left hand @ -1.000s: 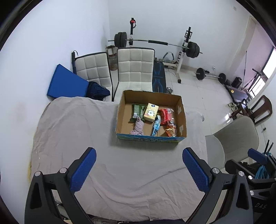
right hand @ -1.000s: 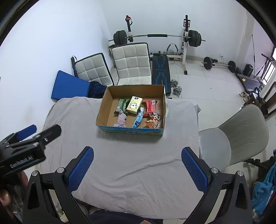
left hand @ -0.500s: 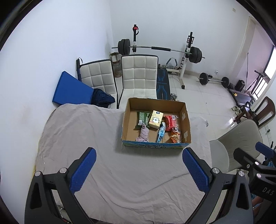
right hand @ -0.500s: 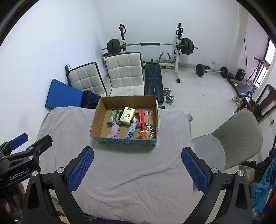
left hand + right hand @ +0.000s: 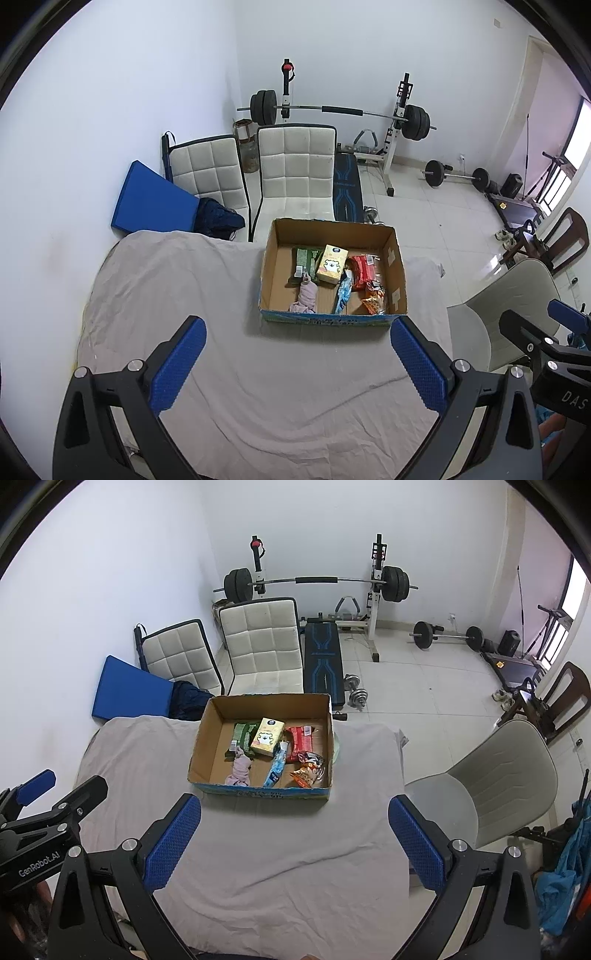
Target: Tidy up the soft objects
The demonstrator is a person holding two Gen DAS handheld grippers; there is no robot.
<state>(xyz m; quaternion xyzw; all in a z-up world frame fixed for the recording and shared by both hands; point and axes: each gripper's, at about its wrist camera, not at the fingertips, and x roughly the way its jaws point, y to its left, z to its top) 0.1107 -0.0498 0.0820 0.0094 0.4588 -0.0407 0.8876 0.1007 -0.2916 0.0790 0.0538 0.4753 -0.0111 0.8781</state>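
So there's 1 cardboard box (image 5: pixel 395 273) sitting on the gray sheet (image 5: pixel 258 387), up at 12 o'clock from both grippers and well apart from them. Inside it, 6 things: 1 green packet (image 5: pixel 303 260), 1 yellow carton (image 5: pixel 331 264) with a little bear on it, 1 red packet (image 5: pixel 361 268), 1 blue pouch (image 5: pixel 342 291), 1 orange snack bag (image 5: pixel 375 301) and 1 pinkish cloth (image 5: pixel 306 297) bunched at the near wall.

The left gripper (image 5: pixel 299 363) is spread wide with nothing in it, same for the right gripper (image 5: pixel 293 840), fully released.

Behind the table: 2 white quilted chairs (image 5: pixel 295 173), 1 blue mat (image 5: pixel 147 203), 1 barbell rack (image 5: pixel 338 110).

The right wrist view catches 2 dumbbells (image 5: pixel 356 692) on the floor at 1 o'clock, mostly hidden in the left one. It also shows "GenRobot.AI" printed on the other gripper at 9 o'clock. The left view only gets "DAS" at 4 o'clock. The box print is too small to read.
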